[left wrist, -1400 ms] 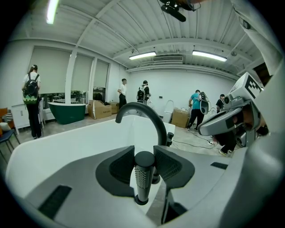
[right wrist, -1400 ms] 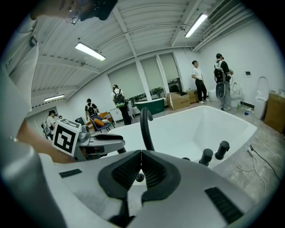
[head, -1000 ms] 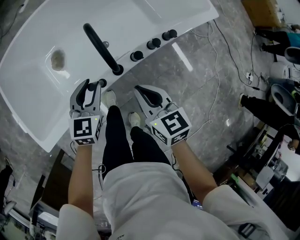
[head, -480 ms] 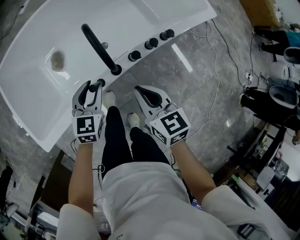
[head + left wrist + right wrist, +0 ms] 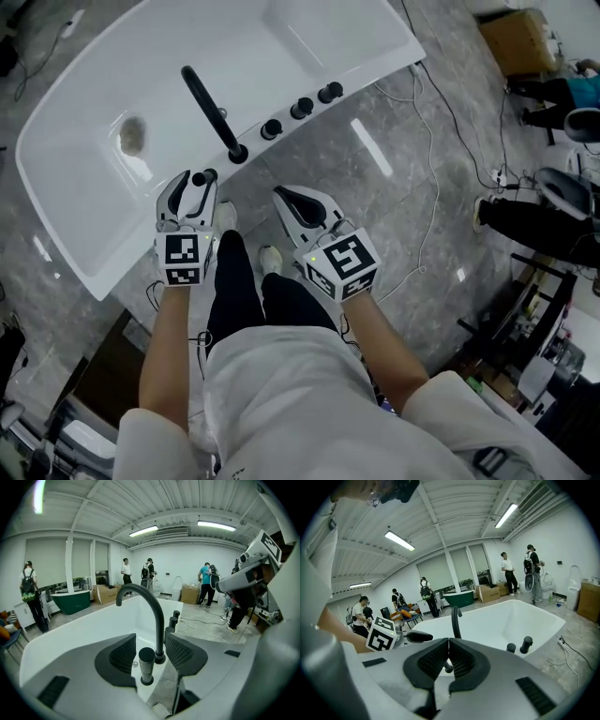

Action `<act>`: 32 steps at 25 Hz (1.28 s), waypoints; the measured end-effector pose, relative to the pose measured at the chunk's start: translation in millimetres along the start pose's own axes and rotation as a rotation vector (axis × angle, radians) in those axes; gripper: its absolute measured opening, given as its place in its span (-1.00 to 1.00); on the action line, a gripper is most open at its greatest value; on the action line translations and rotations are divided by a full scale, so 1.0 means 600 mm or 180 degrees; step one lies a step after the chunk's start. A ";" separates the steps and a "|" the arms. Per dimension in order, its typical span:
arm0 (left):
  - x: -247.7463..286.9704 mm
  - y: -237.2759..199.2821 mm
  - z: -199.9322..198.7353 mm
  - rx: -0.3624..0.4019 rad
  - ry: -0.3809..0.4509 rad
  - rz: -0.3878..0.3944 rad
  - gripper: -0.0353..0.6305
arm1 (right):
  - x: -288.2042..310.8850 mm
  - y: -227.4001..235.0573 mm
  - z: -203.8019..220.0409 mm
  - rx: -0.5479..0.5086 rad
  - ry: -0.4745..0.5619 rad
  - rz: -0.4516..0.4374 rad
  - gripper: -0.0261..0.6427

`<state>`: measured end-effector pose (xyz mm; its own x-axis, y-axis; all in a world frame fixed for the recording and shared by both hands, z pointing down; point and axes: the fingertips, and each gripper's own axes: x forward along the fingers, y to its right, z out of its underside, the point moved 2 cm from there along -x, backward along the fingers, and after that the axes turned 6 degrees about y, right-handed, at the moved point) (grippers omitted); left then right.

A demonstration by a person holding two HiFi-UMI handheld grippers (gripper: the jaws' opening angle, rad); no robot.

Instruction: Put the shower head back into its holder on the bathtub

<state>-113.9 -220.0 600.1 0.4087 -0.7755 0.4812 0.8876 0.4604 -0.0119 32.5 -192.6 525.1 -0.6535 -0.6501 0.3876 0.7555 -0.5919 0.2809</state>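
Observation:
The black shower head (image 5: 146, 664) stands upright in its holder on the white bathtub's rim (image 5: 84, 634), just left of the curved black faucet (image 5: 151, 606). My left gripper (image 5: 151, 649) straddles it; its jaws are opening, and a gap shows between each pad and the handle. From the head view the shower head (image 5: 205, 176) shows at the left gripper's (image 5: 192, 190) tips. My right gripper (image 5: 302, 201) hovers over the floor beside the tub, shut with nothing in it, its tips (image 5: 448, 642) touching.
Three black knobs (image 5: 301, 108) line the tub rim right of the faucet (image 5: 210, 111). A drain (image 5: 132, 135) sits in the tub floor. Cables (image 5: 433, 141) trail over the grey tiles. Several people and boxes stand far off in the room (image 5: 205, 581).
The left jaws have spread away from the shower head, which stays upright in its holder. The right gripper has lifted slightly and remains shut.

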 end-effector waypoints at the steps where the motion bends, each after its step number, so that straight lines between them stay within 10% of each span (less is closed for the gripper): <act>1: -0.011 0.007 -0.008 0.0007 0.0027 -0.0024 -0.32 | -0.010 -0.003 -0.003 -0.0007 0.0025 -0.0020 -0.87; 19: -0.292 0.133 -0.181 -0.0460 0.0663 0.0146 -0.86 | -0.161 -0.144 -0.119 -0.0423 0.0339 -0.0708 -0.87; 32: -0.463 0.156 -0.174 -0.0298 0.0830 0.0086 -0.86 | -0.278 -0.213 -0.109 -0.0436 0.0589 -0.0327 -0.87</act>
<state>-122.2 -6.3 373.7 0.4625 -0.8541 0.2378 0.8865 0.4499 -0.1084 41.8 -39.5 367.2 -0.7336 -0.6519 0.1921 0.6794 -0.7103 0.1842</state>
